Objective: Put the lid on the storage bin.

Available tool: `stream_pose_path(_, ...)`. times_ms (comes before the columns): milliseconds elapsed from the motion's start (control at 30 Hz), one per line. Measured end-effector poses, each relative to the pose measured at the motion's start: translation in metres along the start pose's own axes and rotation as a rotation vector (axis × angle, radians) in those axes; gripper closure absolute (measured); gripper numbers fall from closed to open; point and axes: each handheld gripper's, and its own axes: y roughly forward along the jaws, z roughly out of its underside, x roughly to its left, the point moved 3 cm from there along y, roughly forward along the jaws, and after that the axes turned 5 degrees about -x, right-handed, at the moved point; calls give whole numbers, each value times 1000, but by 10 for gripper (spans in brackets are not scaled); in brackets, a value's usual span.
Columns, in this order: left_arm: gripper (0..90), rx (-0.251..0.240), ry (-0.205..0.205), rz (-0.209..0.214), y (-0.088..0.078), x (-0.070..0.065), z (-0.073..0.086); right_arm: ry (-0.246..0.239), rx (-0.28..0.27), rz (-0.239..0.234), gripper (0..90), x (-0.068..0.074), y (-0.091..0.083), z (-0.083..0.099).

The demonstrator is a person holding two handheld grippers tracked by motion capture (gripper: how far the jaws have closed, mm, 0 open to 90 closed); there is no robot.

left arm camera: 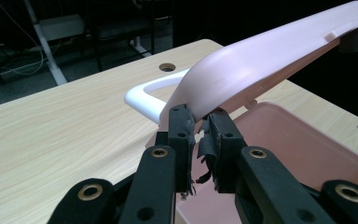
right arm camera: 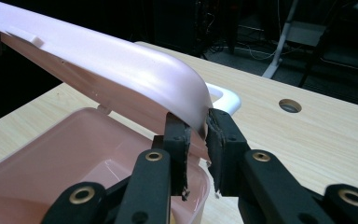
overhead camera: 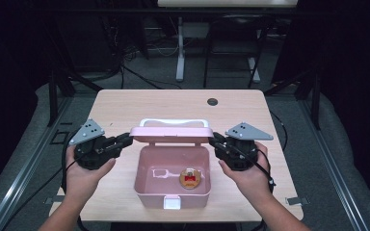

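A pink plastic box [overhead camera: 145,190] stands open in the middle of the table, its lid [overhead camera: 169,133] raised at the back. My left gripper [overhead camera: 127,139] is shut on the lid's left end and my right gripper [overhead camera: 212,140] on its right end. In the left gripper view the gripper [left arm camera: 200,121] pinches the edge of the lid [left arm camera: 270,60] above the box [left arm camera: 307,149]. The right gripper view has the gripper [right arm camera: 196,125] clamped on the rim of the lid [right arm camera: 112,65] over the box [right arm camera: 51,154]. A round orange and red item [overhead camera: 190,178] lies inside.
A white handle [overhead camera: 173,122] sticks out behind the lid, and a white latch [overhead camera: 172,203] sits on the box's front wall. A small clear piece [overhead camera: 160,172] lies on the box floor. The wooden table [overhead camera: 120,103] has a cable hole [overhead camera: 212,101] at the back.
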Motion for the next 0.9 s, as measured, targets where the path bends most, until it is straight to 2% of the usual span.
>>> stream_pose_path(900, 813, 31, 10, 39, -17, -12, 21, -3, 20, -49, 760, 11, -21, 24)
